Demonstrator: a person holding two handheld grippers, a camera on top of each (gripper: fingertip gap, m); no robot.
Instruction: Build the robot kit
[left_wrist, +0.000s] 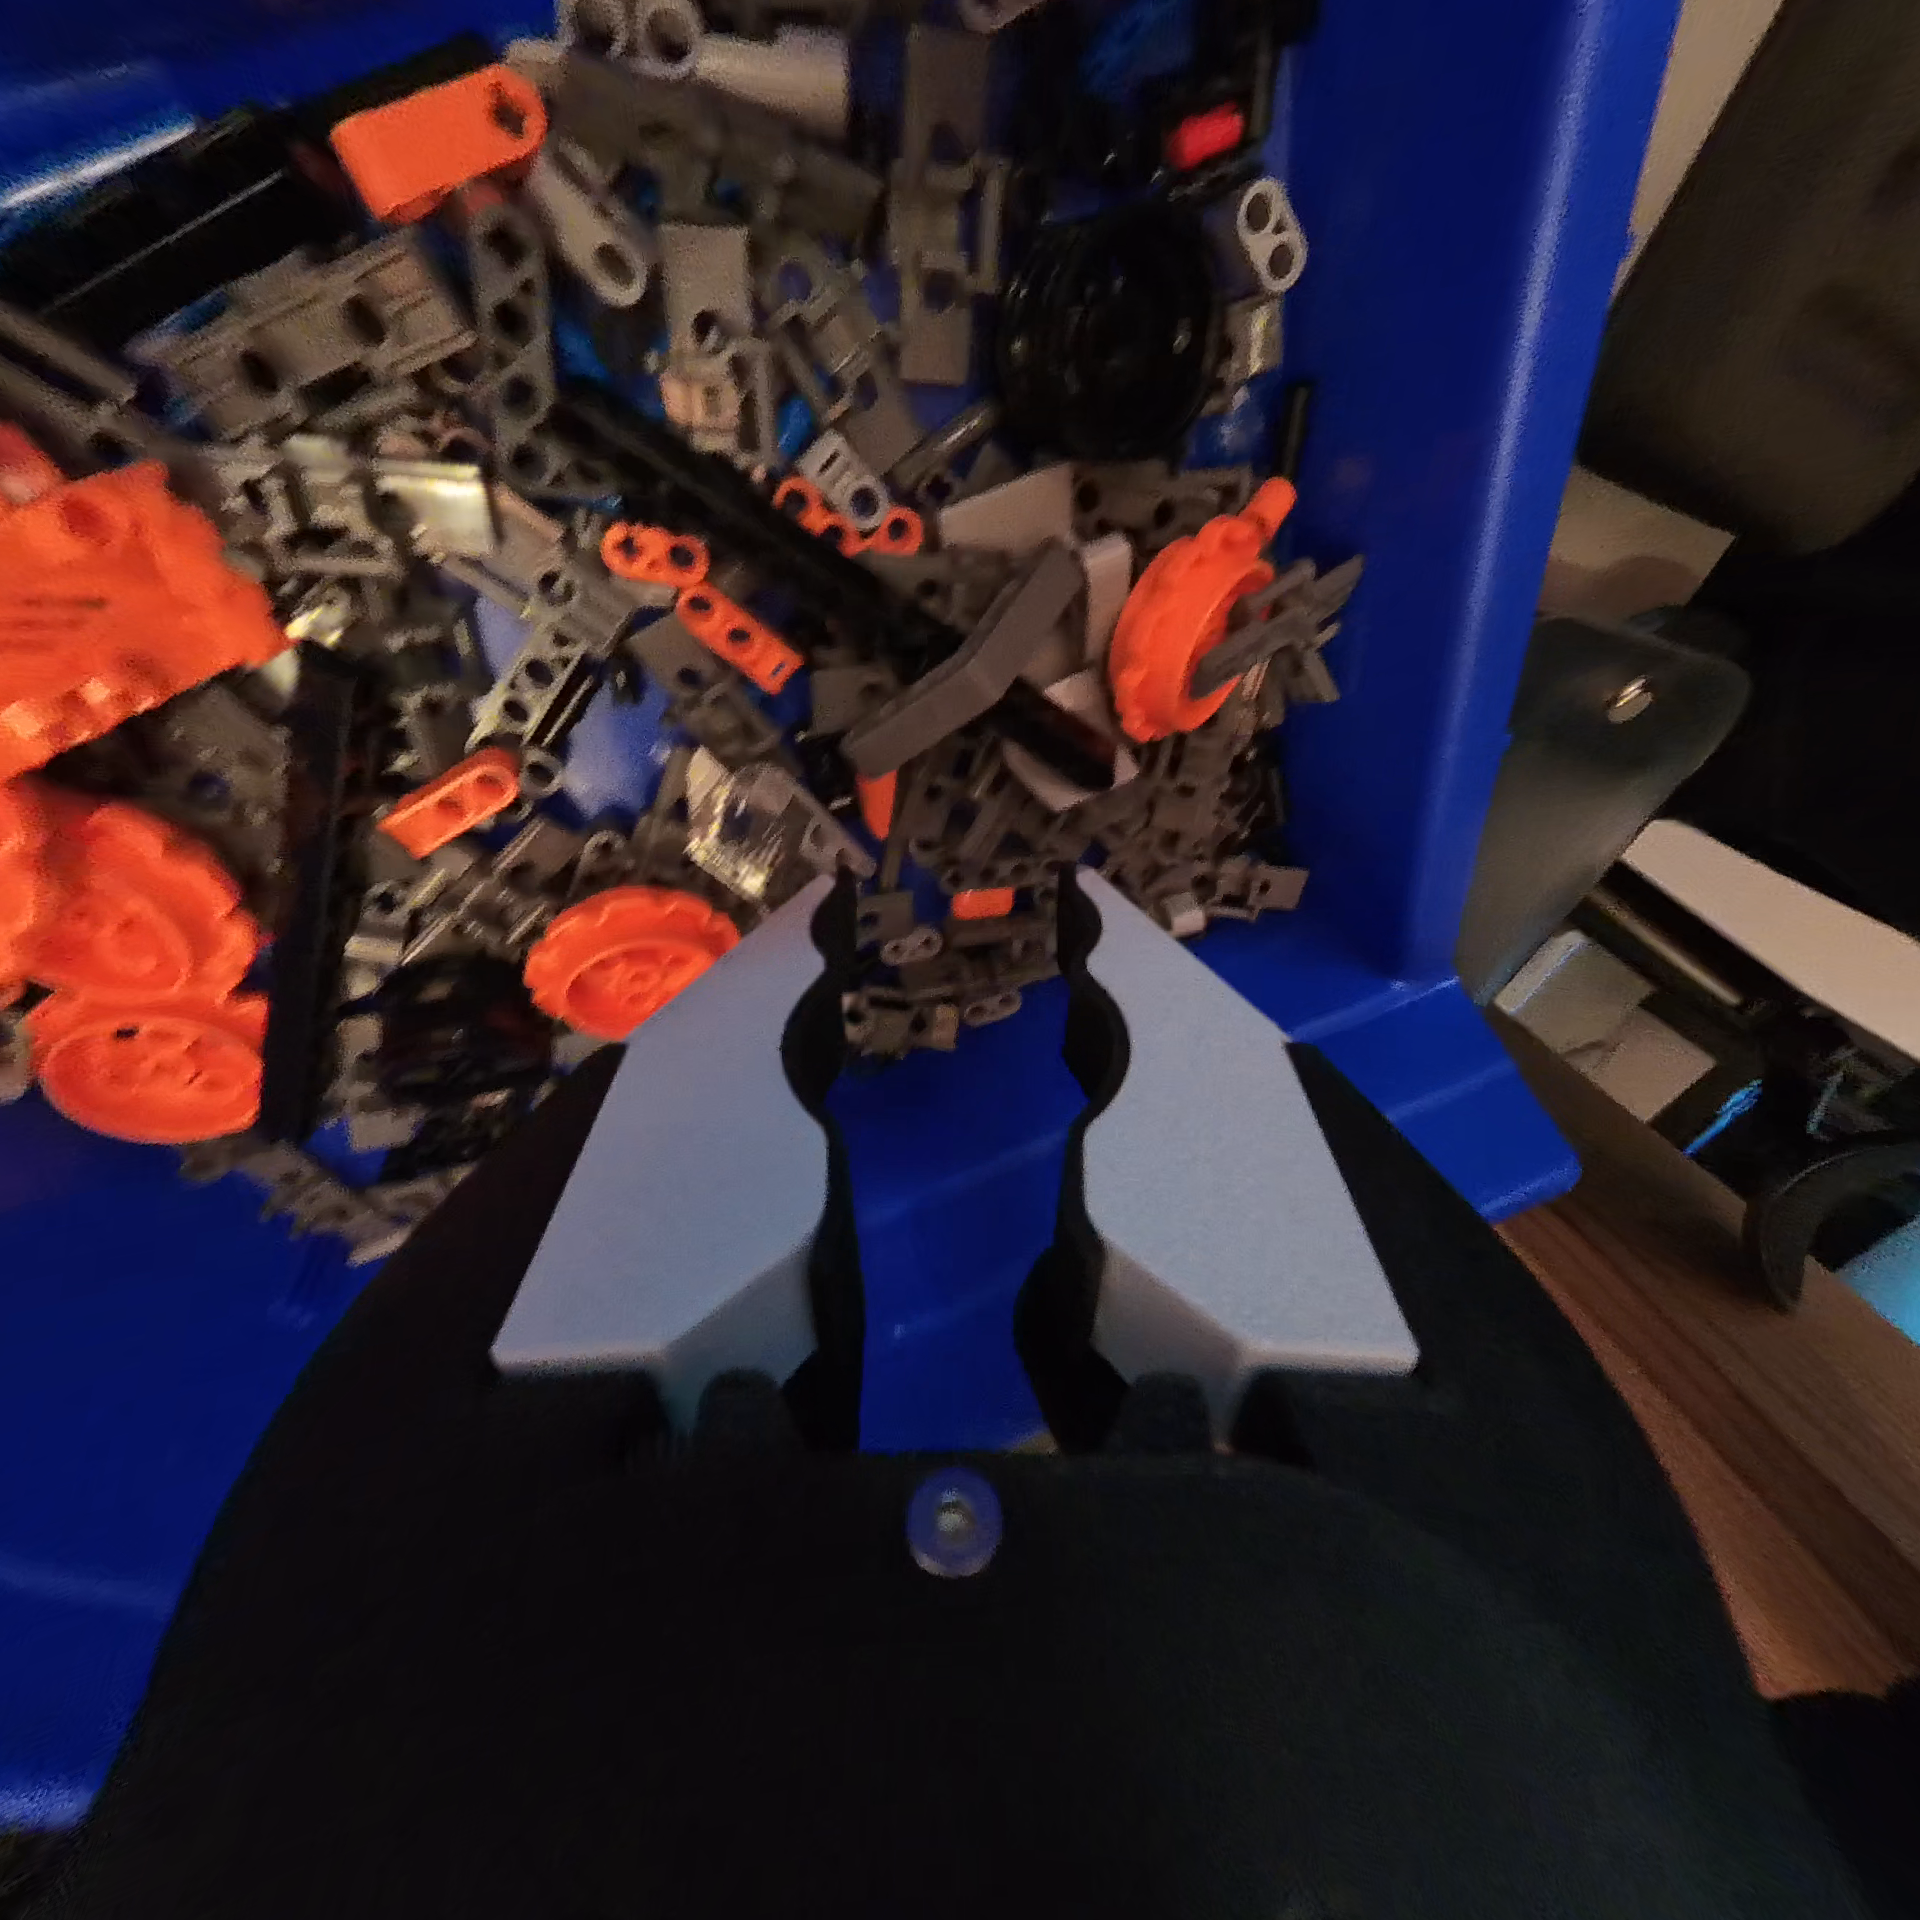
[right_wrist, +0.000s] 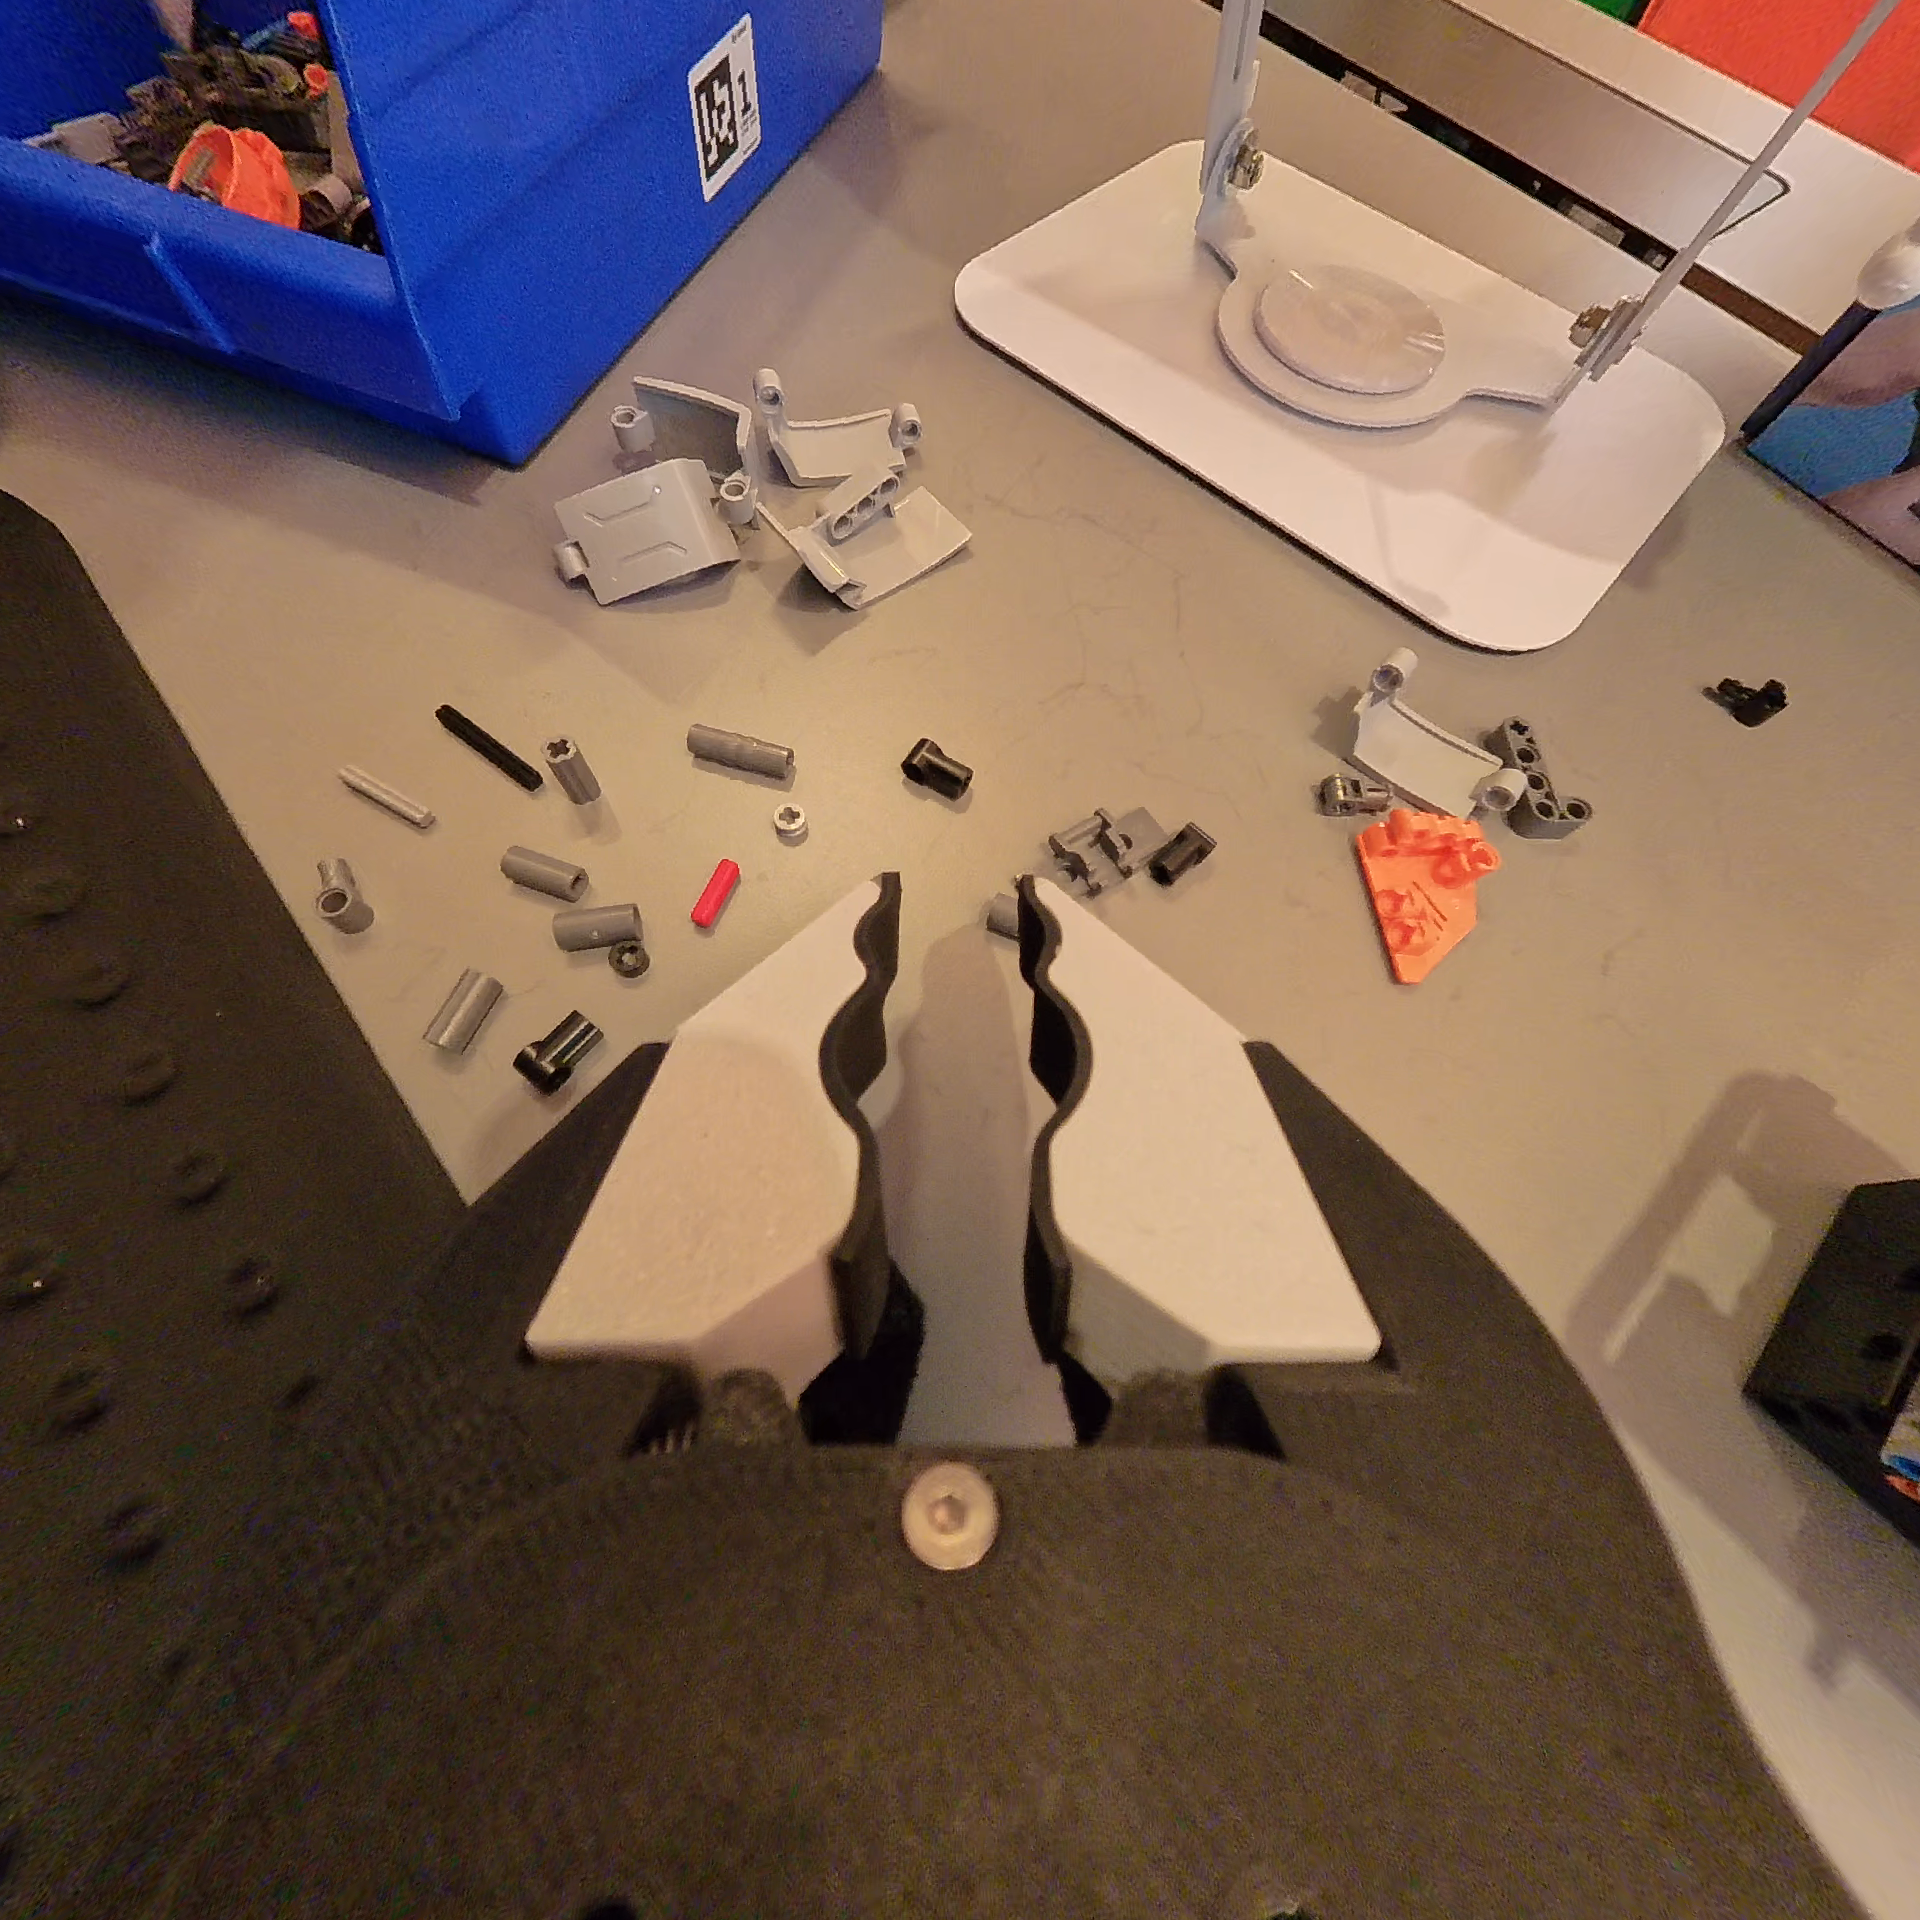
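Blue bin (left_wrist: 1455, 520) holds heap of grey, black, orange building parts (left_wrist: 727, 520); left tongs (left_wrist: 961, 894) inside, parted, empty, tips at grey cluster. Right tongs (right_wrist: 958, 883) parted, empty, over surface (right_wrist: 1143, 644) among scattered small pieces (right_wrist: 582, 831)

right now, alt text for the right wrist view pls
The open, empty right gripper hovers over a grey table strewn with small grey, black and red building pieces. An orange wedge piece lies to its right, a blue bin upper left.
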